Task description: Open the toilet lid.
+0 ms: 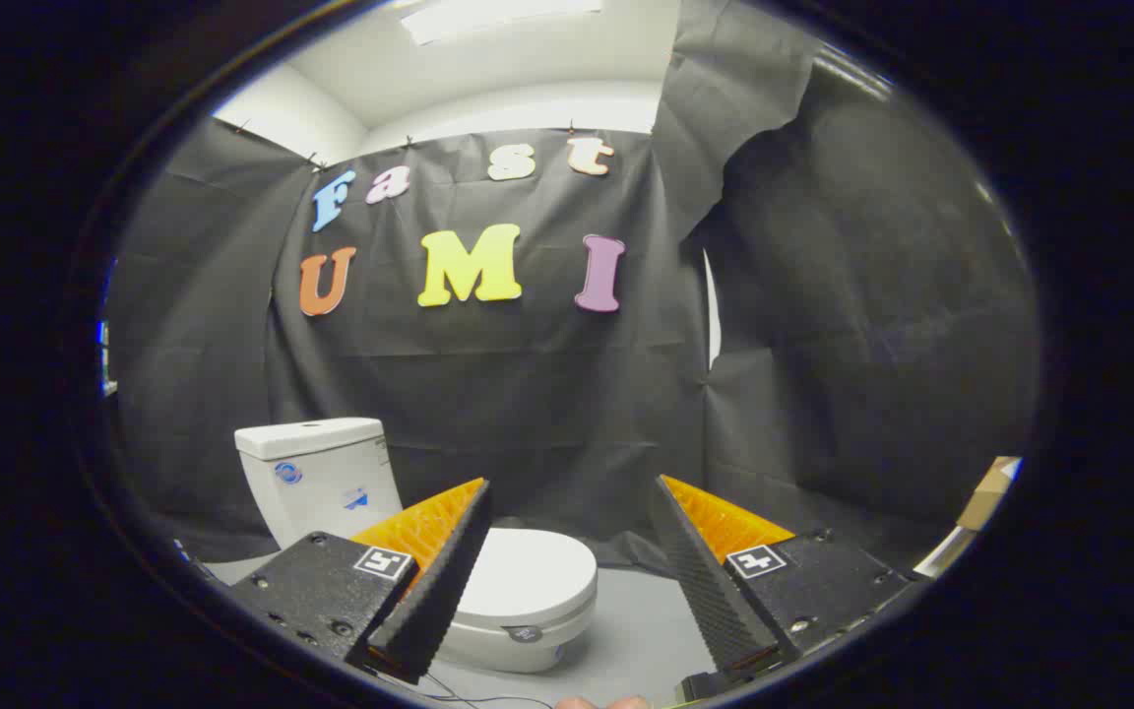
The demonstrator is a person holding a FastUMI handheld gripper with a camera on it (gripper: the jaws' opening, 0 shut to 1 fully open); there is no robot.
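Gripper (pixel 572 483) first: I hold it with its two fingers spread wide apart, nothing between them but open air, and they touch nothing. Each finger (pixel 439 581) rises from a dark block that bears a small square marker on its upper face.

Ahead of the fingers and lower down sits the toilet (pixel 488 611), a white one. Its lid (pixel 533 571) lies flat and closed over the bowl, smooth and rounded, with a small round badge at the front of the rim beneath it. My left finger crosses in front of the lid's near left part and hides that part; the rest of the lid shows in the gap between the fingers, nearer the left one than the right. The lid and the fingers are well apart.

Behind the lid stands the tank (pixel 316 473), white too, with blue stickers on its side and a flat cover on top. It stands beyond my left finger.

The toilet rests on a pale grey floor (pixel 646 620). Black cloth (pixel 528 394) hangs as the wall behind and to both sides, creased and folded, with a narrow slit of light in it beyond the right finger. Above the cloth a white ceiling (pixel 488 69) shows, with a long lamp. Low beside the right finger a piece of brown cardboard (pixel 990 492) shows.
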